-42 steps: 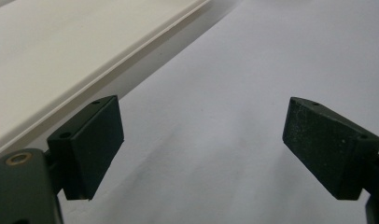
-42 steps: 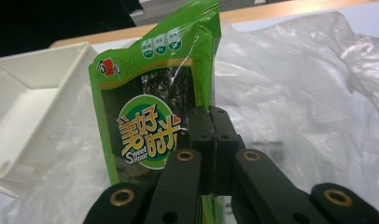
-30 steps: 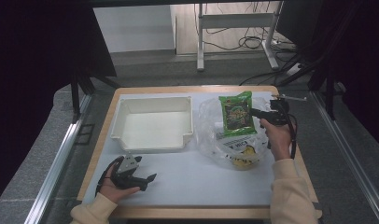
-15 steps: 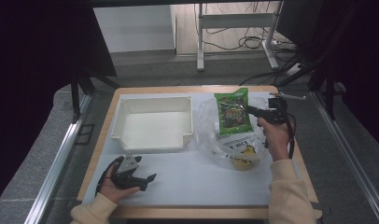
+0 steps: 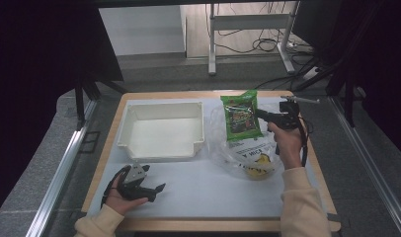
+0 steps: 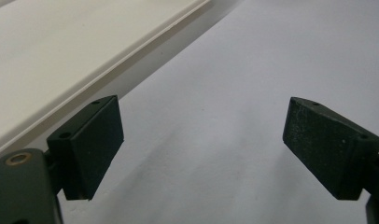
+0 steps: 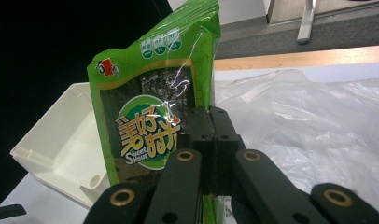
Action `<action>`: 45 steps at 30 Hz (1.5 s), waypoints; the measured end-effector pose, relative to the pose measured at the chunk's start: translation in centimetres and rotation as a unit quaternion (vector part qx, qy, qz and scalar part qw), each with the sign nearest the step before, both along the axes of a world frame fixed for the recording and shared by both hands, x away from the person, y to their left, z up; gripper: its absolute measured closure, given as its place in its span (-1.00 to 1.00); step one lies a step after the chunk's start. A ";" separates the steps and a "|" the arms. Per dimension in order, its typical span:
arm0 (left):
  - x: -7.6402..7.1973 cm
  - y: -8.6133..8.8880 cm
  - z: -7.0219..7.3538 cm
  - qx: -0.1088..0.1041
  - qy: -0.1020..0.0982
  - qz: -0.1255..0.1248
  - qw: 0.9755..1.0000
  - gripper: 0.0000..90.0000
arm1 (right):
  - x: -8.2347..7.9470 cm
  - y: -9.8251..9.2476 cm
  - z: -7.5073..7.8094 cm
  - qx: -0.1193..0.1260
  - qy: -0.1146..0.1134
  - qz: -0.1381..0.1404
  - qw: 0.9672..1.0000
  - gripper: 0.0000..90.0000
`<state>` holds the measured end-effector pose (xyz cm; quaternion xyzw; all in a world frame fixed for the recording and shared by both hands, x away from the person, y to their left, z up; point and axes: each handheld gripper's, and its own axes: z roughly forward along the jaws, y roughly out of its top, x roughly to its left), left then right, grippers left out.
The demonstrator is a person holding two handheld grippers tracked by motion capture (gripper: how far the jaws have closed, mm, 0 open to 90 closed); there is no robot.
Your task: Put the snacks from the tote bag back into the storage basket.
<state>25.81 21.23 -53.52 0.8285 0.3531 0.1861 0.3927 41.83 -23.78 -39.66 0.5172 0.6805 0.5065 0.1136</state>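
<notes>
My right gripper [image 5: 261, 115] is shut on the right edge of a green seaweed snack packet [image 5: 241, 117] and holds it upright above a clear plastic bag [image 5: 233, 153]. In the right gripper view the jaws of that gripper [image 7: 210, 122] pinch the packet [image 7: 150, 116] near its lower right side. A yellow item [image 5: 256, 166] lies inside the bag. My left gripper [image 5: 155, 192] rests on the white table cover near the front left, open, with nothing between its fingers [image 6: 92, 140].
A white empty tray [image 5: 161, 106] stands left of the packet, and its rim [image 6: 61, 56] runs just beyond my left gripper. The crumpled bag [image 7: 309, 126] covers the table's right part. The wooden table edge [image 5: 213, 224] runs along the front.
The right gripper has carried the green packet slightly to the left, toward the tray. The left gripper has stayed where it was.
</notes>
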 end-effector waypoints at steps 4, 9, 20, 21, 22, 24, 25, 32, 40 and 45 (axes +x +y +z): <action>0.0 0.0 0.0 0.000 0.000 -0.001 1.000 -0.73 | 0.0 0.4 0.1 0.000 0.000 0.004 1.000 1.00; 0.0 0.0 0.0 -0.001 0.000 0.000 1.000 -0.73 | 0.0 0.9 0.2 0.002 -0.003 0.009 1.000 1.00; 0.0 0.0 0.0 0.000 0.000 0.000 1.000 -0.73 | 0.1 1.7 0.2 0.010 -0.003 0.016 1.000 1.00; 0.0 0.0 0.0 0.000 0.000 0.000 1.000 -0.73 | 0.1 1.8 0.3 0.011 -0.004 0.016 1.000 1.00; 0.0 0.0 0.0 0.000 0.000 0.000 1.000 -0.73 | 0.1 2.0 0.3 0.012 -0.005 0.017 1.000 1.00; 0.0 0.0 0.0 0.000 0.000 0.000 1.000 -0.73 | 0.1 2.2 0.4 0.012 -0.006 0.019 1.000 1.00; 0.0 0.0 0.0 0.000 0.000 0.000 1.000 -0.73 | 0.1 2.3 0.4 0.014 -0.006 0.020 1.000 1.00; 0.0 0.0 0.0 -0.001 0.000 0.001 1.000 -0.73 | 0.2 3.0 0.5 0.019 -0.006 0.026 0.999 1.00; 0.0 0.0 0.0 -0.001 0.000 0.002 1.000 -0.73 | 0.4 4.0 0.4 0.027 -0.006 0.036 0.999 1.00; 0.0 0.0 0.0 -0.001 0.000 0.002 1.000 -0.73 | 0.5 4.6 0.4 0.029 -0.007 0.040 0.999 1.00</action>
